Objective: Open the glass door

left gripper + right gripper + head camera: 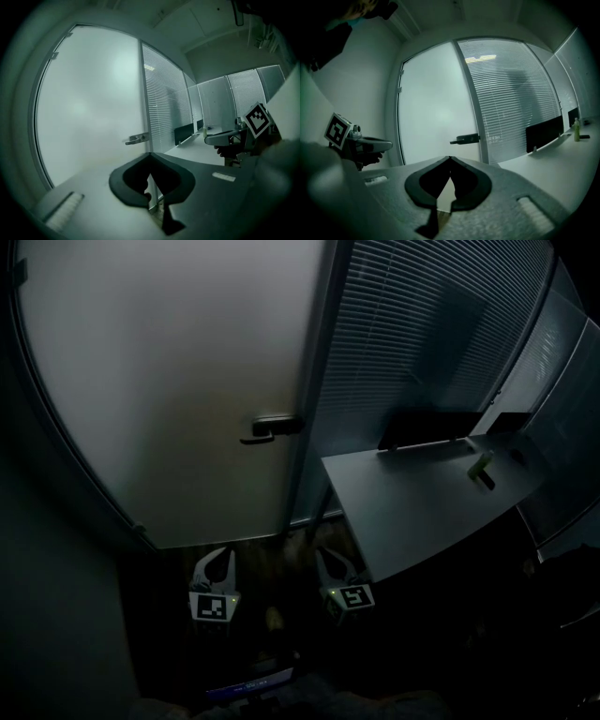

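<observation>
— So, glass door (169, 381)?
— Closed in its frame, handle (272, 426) at its right edge.
— And the grippers?
— Below the door: left gripper (221, 559) and right gripper (328, 561), both clenched on nothing, apart from it. Desk (412, 502) right of the door.

Milky grey-white all over the frosted glass door (169, 381), and its lever handle (272, 427) reads near black. Next to it the slatted window blind (422, 324) shows fine horizontal grey stripes. Pale grey desktop (403, 512), a black screen panel (427, 427) along its far edge, a small yellow-green bottle (481, 468) by its far right corner. Left gripper (223, 557) and right gripper (325, 557): light grey, black-lined, with black-and-white square markers.
</observation>
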`<control>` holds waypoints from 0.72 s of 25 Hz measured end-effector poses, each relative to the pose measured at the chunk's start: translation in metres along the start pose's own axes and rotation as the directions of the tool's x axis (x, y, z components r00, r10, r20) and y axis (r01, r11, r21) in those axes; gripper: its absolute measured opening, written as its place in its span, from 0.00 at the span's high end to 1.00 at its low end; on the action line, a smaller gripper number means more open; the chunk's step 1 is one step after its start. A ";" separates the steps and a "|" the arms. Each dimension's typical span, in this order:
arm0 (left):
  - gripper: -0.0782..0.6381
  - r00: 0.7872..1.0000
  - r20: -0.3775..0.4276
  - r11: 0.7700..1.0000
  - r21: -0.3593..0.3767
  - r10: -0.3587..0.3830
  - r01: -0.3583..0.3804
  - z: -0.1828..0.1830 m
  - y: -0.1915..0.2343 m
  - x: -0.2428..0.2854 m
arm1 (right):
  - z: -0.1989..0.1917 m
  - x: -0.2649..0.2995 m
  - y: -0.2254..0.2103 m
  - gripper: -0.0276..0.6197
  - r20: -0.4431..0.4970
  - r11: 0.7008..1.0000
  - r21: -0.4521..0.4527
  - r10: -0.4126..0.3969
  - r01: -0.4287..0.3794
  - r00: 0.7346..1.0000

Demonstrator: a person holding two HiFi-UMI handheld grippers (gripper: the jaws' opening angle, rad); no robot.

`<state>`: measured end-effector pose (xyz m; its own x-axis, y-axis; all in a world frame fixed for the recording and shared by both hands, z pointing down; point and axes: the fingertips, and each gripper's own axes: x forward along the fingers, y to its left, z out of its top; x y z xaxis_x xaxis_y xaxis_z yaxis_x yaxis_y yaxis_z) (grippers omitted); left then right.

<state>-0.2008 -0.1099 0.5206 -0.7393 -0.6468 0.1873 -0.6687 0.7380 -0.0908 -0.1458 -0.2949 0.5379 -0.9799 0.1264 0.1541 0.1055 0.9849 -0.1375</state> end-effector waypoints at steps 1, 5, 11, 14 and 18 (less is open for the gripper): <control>0.89 1.000 0.002 1.000 0.003 -0.002 0.002 0.003 0.003 0.007 | 0.002 0.006 -0.003 0.95 -0.004 1.000 0.000 0.000 0.000 1.000; 0.89 1.000 0.003 1.000 0.002 0.001 -0.001 0.010 0.017 0.035 | 0.006 0.035 -0.016 0.95 -0.017 1.000 -0.004 0.001 -0.001 1.000; 0.89 1.000 -0.016 1.000 0.004 0.009 -0.009 0.004 0.033 0.080 | 0.008 0.075 -0.038 0.95 -0.032 1.000 0.000 0.004 -0.004 0.999; 0.89 1.000 -0.009 1.000 -0.005 0.016 -0.016 0.005 0.036 0.098 | 0.007 0.090 -0.049 0.95 -0.040 1.000 0.001 0.005 -0.005 0.999; 0.89 1.000 -0.011 1.000 -0.016 0.025 -0.025 0.011 0.039 0.120 | 0.009 0.105 -0.059 0.95 -0.053 1.000 0.010 0.022 -0.022 0.998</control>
<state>-0.3170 -0.1610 0.5283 -0.7550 -0.6257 0.1961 -0.6483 0.7572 -0.0798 -0.2568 -0.3404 0.5536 -0.9669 0.1547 0.2029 0.1252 0.9806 -0.1508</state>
